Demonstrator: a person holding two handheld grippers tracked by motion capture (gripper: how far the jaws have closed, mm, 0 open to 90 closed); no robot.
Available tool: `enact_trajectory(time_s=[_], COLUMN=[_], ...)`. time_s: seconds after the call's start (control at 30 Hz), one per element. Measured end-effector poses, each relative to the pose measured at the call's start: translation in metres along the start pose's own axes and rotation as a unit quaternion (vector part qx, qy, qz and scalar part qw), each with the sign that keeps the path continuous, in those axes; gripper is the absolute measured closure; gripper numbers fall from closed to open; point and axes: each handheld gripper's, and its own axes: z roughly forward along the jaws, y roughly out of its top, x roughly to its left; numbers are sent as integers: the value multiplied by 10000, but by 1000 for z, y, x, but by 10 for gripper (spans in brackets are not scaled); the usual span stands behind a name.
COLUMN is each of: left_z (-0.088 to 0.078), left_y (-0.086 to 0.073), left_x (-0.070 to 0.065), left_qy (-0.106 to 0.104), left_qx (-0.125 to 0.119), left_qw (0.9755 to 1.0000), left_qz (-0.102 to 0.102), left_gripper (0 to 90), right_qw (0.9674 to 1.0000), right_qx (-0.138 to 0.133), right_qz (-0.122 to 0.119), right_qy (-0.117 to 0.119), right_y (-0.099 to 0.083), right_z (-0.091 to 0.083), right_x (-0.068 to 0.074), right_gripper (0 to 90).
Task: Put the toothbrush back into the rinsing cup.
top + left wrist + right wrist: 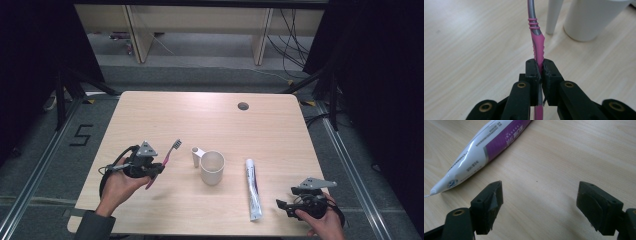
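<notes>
High view: left gripper (159,167) clamped on pink toothbrush (166,161), held left of white cup (212,168), bristles toward table's far edge; right gripper (281,205) jaws apart, right of cup, just beside toothpaste tube (252,189), not touching

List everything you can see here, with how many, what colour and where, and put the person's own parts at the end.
toothbrush: one, pink and grey, clamped in the left gripper, head pointing up toward the table's far side
cup: one, white, with a handle, table centre
toothpaste: one tube, white and purple, lying right of the cup
table: one, light wood, with a round hole near the far edge
floor number: one, black "5", left of the table
left gripper: one, black, shut on the toothbrush, left of the cup
right gripper: one, black, jaws open, beside the toothpaste's near end
hands: two, one per gripper, at the near edge
</notes>
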Motion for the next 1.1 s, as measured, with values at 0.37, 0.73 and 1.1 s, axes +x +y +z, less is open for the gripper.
enact_trajectory(time_s=[0.37, 0.73, 1.1], left_z=[0, -2, 1], left_y=[3, 8, 23], left_x=[0, 3, 3], left_qy=[179, 340, 217], left_qx=[-933, -1550, -2134], left_qw=[9952, 9859, 9746], left_qz=[-244, -531, -639], left_gripper=[833, 834, 833], right_qw=[9999, 9999, 9999], right_qx=[31, 15, -43], right_qz=[121, 135, 91], right_qy=[57, 9, 39], right_y=[0, 0, -1], right_z=[0, 0, 1], right_x=[1, 1, 0], right_gripper=[221, 221, 221])
